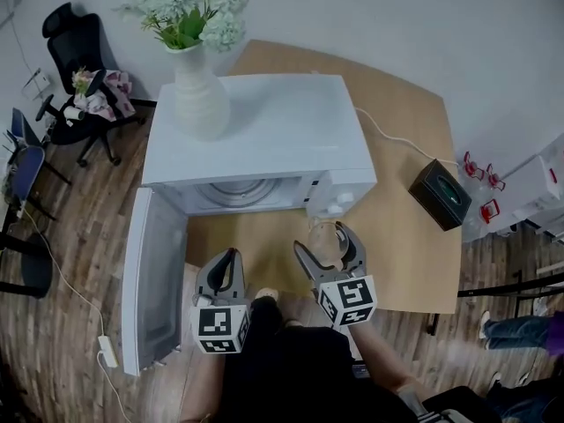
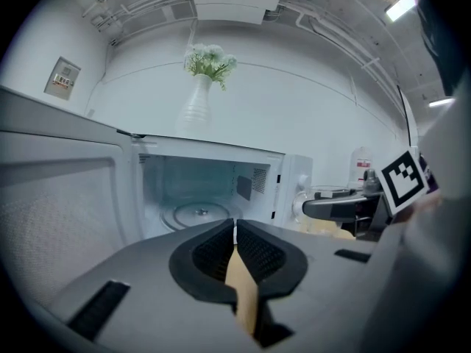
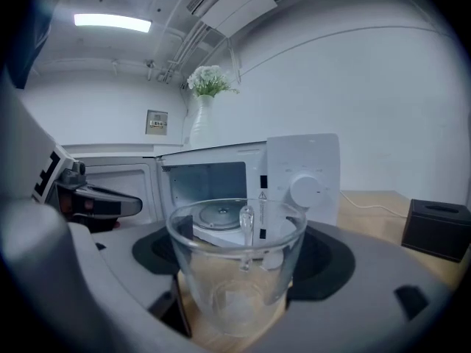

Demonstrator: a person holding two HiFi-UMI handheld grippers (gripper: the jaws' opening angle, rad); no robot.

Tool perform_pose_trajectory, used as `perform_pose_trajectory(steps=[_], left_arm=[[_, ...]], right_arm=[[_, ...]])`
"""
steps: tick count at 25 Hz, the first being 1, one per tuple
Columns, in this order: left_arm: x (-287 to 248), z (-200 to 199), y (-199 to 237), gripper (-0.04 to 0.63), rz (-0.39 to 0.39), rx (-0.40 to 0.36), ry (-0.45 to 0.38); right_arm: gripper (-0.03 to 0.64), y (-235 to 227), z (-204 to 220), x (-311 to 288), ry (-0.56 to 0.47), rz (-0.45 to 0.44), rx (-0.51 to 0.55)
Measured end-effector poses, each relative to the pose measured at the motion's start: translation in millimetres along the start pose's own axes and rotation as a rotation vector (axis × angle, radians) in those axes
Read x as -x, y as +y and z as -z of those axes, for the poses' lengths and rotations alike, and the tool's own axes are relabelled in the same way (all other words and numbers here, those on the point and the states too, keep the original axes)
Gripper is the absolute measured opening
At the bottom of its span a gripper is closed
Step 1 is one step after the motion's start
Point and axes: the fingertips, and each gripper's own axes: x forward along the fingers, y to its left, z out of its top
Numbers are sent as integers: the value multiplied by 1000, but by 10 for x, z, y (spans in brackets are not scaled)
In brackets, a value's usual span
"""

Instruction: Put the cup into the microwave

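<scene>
A clear glass cup with a handle sits between the jaws of my right gripper, which is shut on it, just in front of the microwave's control panel. From the head view the cup hangs over the wooden table. The white microwave stands with its door swung wide to the left, and its glass turntable shows inside the cavity. My left gripper hovers before the opening with its jaws shut and nothing between them.
A white vase of flowers stands on top of the microwave. A black box lies on the wooden table to the right, near a white cable. Office chairs stand at the left on the wood floor.
</scene>
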Motion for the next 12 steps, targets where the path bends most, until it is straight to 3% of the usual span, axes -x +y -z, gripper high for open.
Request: perform_pose_trajectory(steps=[12], left_arm=[[284, 96, 431, 9, -139, 44, -9]], right_arm=[[367, 408, -84, -364, 1, -115, 25]])
